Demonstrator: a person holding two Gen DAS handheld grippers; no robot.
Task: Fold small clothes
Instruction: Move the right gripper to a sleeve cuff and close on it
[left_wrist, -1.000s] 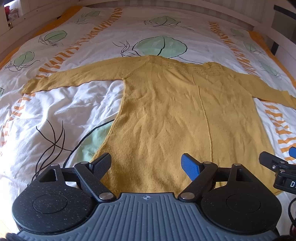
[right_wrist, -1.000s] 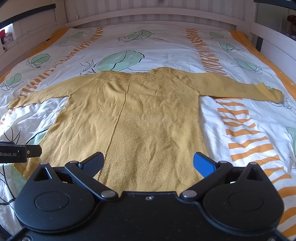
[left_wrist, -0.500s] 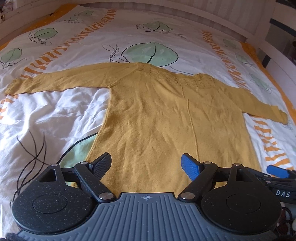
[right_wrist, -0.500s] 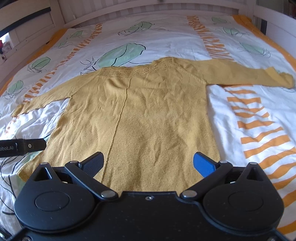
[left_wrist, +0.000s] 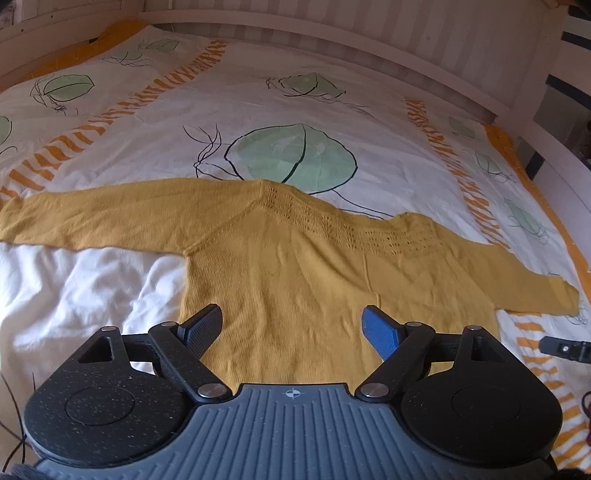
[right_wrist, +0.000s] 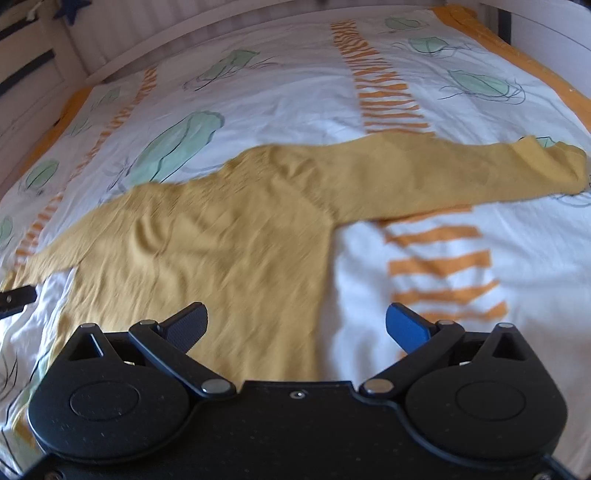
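The yellow sweater (left_wrist: 295, 273) lies flat on the bed cover (left_wrist: 258, 110), with both sleeves spread out to the sides. The left gripper (left_wrist: 293, 328) and the right gripper (right_wrist: 295, 325) hang above its body, jaws released, grasping nothing.

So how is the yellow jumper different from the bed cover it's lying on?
The mustard-yellow knitted jumper is one plain colour; the white bed cover has green leaves and orange stripes. The jumper is much smaller, covering only part of the cover. The jumper has a lacy row of holes near its neck; the cover shows none. Both lie spread flat, a bit wrinkled.
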